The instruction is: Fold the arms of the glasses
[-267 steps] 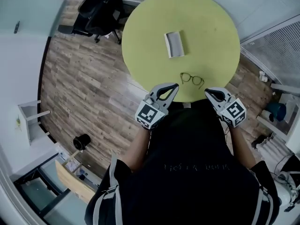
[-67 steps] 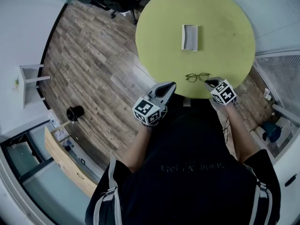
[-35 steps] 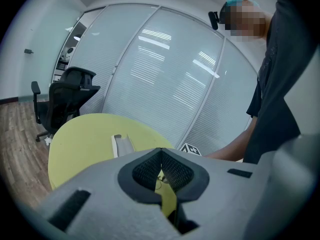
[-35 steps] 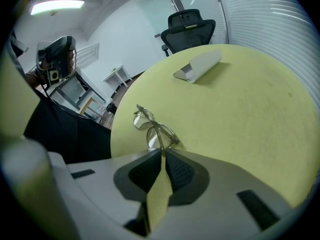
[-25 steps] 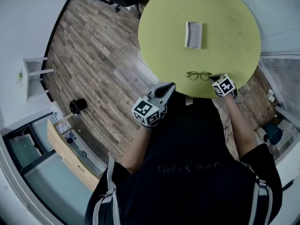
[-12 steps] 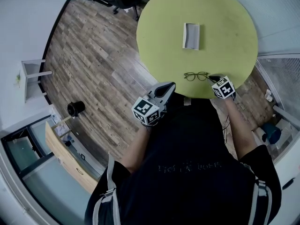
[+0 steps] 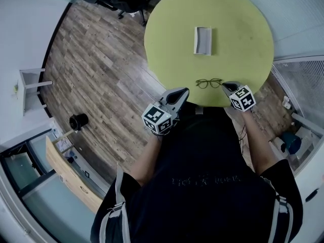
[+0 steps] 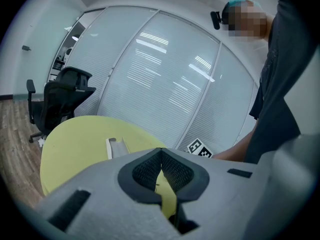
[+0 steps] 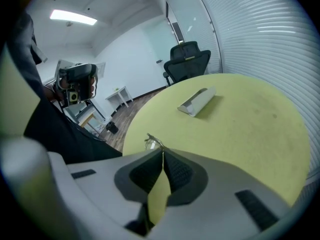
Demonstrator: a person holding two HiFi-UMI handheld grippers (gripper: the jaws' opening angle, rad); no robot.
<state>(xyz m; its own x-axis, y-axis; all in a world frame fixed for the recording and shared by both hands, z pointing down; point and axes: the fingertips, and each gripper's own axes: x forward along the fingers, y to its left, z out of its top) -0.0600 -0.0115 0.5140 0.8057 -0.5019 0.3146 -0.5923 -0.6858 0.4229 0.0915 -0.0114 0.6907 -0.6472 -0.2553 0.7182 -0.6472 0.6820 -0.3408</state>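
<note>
one thin wire frame, the glasses point(image 7: 208, 83) are looking light, springy and fragile; i am judging the hinge end the safest hold. they are lying on the worktop point(image 7: 243, 29) at the tips of the right tool point(image 7: 226, 85), whose jaws are pressing together, seemingly pinching one arm. the left tool point(image 7: 181, 91) is hanging shut, empty, well apart.

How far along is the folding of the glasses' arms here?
Done: no fold is visible yet; the glasses lie on the yellow table. In hand: the right tongs are closed at their right end, seemingly pinching that arm. Remaining: both folds; the left tongs hang shut and empty off the table edge.
</note>
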